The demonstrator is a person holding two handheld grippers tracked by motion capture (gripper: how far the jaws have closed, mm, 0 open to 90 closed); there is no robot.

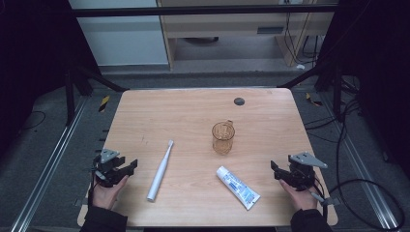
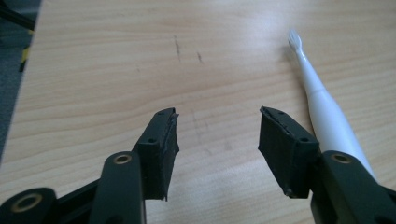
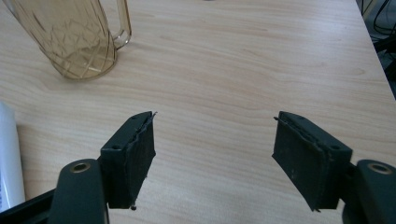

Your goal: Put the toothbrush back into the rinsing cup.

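The left gripper (image 1: 129,166) is resting near the table's (image 1: 193,104) near-left corner, held in the person's left hand (image 1: 107,193), and its jaws are standing wide apart with nothing between them. In the left gripper view the same gripper (image 2: 218,140) is looking over bare wood, its ribbed pads (image 2: 275,147) gaping, and the white toothbrush (image 2: 322,109) is lying just beside the right-hand jaw, running off toward one o'clock with its bristles at the far end.

From where I am standing above the table, that toothbrush (image 1: 160,170) is lying at about three o'clock from the left gripper, close by but not touching it, with its head pointing toward the table's far side.

The right gripper (image 1: 274,170) is sitting near the near-right corner in the person's right hand (image 1: 300,197), jaws also spread and gripping nothing. The white toothpaste tube (image 1: 237,186) is lying at roughly eight o'clock from it, near but apart, slanting across the wood. The amber plastic cup (image 1: 223,137) is standing upright at about ten o'clock from this gripper, farther off.

In the right gripper view the gripper (image 3: 215,154) is facing open tabletop; the cup (image 3: 72,39) is showing at eleven o'clock, and the tube's white edge (image 3: 9,158) is peeking in at nine o'clock beside the left-hand jaw.
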